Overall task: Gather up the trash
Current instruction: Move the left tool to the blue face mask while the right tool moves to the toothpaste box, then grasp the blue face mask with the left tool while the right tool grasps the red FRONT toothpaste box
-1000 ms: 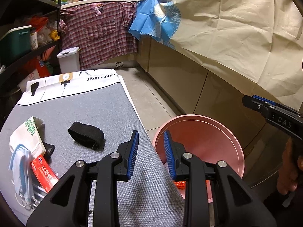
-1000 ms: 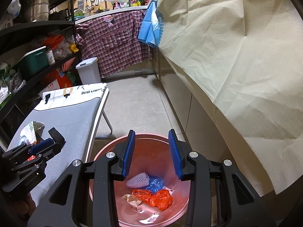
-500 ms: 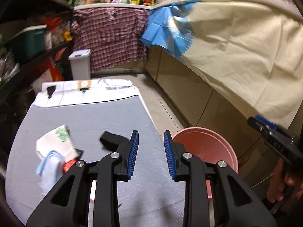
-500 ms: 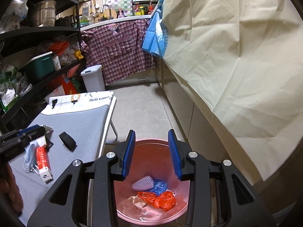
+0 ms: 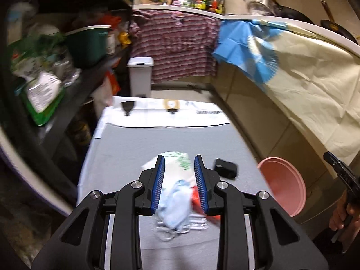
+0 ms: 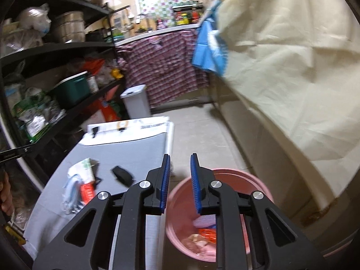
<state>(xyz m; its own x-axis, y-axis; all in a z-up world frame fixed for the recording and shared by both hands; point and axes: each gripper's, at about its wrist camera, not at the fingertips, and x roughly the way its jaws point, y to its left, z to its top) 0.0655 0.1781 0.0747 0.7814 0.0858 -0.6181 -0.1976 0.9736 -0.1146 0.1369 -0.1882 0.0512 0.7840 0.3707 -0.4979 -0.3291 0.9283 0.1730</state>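
Note:
On the grey table (image 5: 157,139) lie a white tissue pack with green print (image 5: 180,162), a pale blue face mask (image 5: 177,204), a red packet (image 5: 195,195) and a black pouch (image 5: 225,168). My left gripper (image 5: 180,180) hovers open above the mask and packet, holding nothing. The pink bucket (image 6: 236,172) stands on the floor beside the table with red wrappers (image 6: 208,232) in it. My right gripper (image 6: 180,180) hangs above the bucket's near rim, its jaws closing with nothing between them. The mask (image 6: 72,189) and pouch (image 6: 122,174) also show in the right wrist view.
A white lidded bin (image 5: 140,76) stands past the table's far end. Dark shelves with a green box (image 5: 87,45) line the left. A cream cloth (image 5: 315,90) drapes the counter on the right, a plaid shirt (image 5: 175,45) at the back. Bare floor (image 6: 198,130) lies beyond the bucket.
My left gripper swung from the bucket side leftward over the table to above the mask pile. My right gripper lifted back from the bucket and its jaws narrowed.

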